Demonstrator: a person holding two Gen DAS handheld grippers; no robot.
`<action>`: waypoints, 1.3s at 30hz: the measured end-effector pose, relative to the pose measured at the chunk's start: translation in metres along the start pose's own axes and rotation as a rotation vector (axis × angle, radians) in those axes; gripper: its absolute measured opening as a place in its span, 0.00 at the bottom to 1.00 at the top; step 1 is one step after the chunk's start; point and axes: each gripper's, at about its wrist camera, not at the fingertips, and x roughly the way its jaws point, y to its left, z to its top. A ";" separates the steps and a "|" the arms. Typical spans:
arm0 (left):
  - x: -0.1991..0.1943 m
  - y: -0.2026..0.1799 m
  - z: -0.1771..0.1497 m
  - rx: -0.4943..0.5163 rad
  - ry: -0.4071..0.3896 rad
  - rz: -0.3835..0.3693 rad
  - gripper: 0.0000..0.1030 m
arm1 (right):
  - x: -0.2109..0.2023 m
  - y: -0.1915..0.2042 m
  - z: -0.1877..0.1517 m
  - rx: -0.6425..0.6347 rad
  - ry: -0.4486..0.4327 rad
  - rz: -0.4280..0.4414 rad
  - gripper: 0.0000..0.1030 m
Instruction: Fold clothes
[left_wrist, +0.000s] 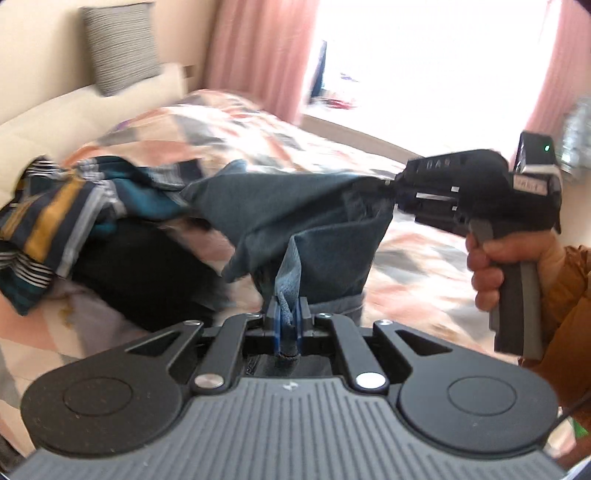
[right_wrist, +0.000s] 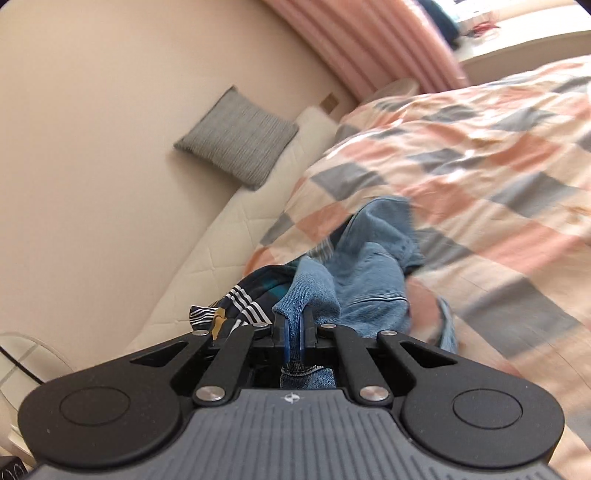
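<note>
A blue denim garment (left_wrist: 295, 218) hangs stretched in the air above the bed. My left gripper (left_wrist: 289, 314) is shut on one edge of it, with a strip of denim pinched between the blue pads. In the left wrist view my right gripper (left_wrist: 391, 192) holds another corner of the same denim at the right, gripped by a person's hand (left_wrist: 491, 273). In the right wrist view the right gripper (right_wrist: 293, 326) is shut on the denim garment (right_wrist: 369, 266), which trails down toward the bed.
A pile of clothes lies on the bed: a striped navy, teal and yellow garment (left_wrist: 51, 218) and a black one (left_wrist: 147, 273). The checked pink and grey duvet (right_wrist: 480, 166) covers the bed. A grey cushion (right_wrist: 236, 144) leans on the wall. Pink curtains (left_wrist: 258, 51) hang behind.
</note>
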 end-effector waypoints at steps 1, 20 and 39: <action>-0.005 -0.017 -0.011 0.008 0.008 -0.017 0.05 | -0.025 -0.008 -0.007 0.009 -0.002 -0.016 0.05; 0.004 -0.149 -0.156 -0.050 0.362 0.098 0.23 | -0.295 -0.181 -0.160 0.106 0.304 -0.554 0.30; 0.148 -0.030 -0.143 -0.256 0.489 0.106 0.51 | -0.100 -0.144 -0.101 -0.337 0.384 -0.606 0.52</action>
